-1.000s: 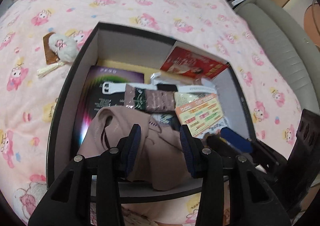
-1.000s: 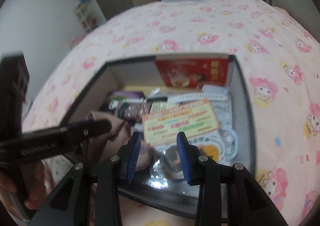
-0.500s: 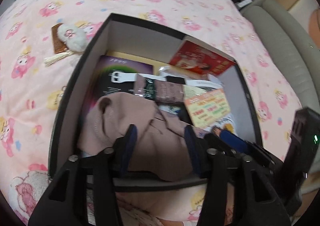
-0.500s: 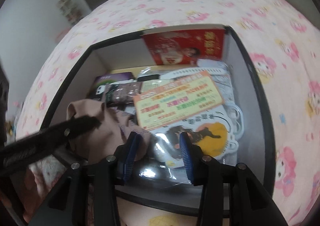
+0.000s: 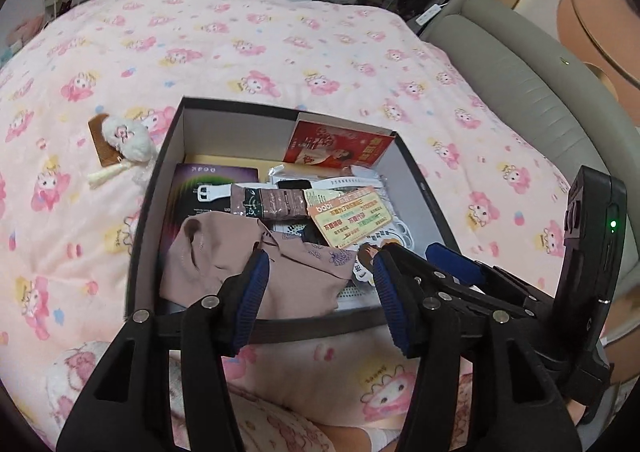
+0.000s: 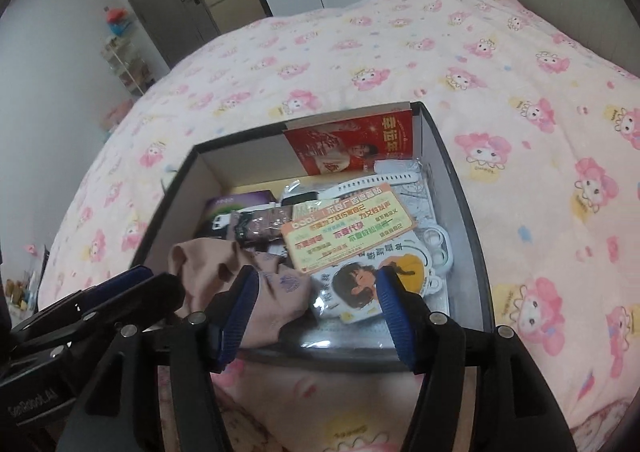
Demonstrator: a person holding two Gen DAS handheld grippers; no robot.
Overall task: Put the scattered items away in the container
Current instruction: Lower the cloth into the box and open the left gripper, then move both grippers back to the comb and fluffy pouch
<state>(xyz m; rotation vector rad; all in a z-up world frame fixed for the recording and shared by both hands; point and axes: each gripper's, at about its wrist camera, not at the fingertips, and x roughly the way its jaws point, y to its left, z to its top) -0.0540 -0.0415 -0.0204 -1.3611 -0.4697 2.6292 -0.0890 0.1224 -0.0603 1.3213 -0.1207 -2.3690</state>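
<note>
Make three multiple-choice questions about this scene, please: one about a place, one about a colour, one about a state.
1. Where is the fluffy white charm?
A. inside the box
B. on the bedspread, left of the box
C. in a gripper

2. What colour is the envelope leaning on the far wall of the box?
A. red
B. green
C. blue

3. How is the left gripper?
A. shut on the cloth
B. open, holding nothing
C. out of view

Answers: 1 B, it lies on the pink bedspread outside the box. 2 A, it is red. 3 B, its pads stand apart above the mauve cloth.
</note>
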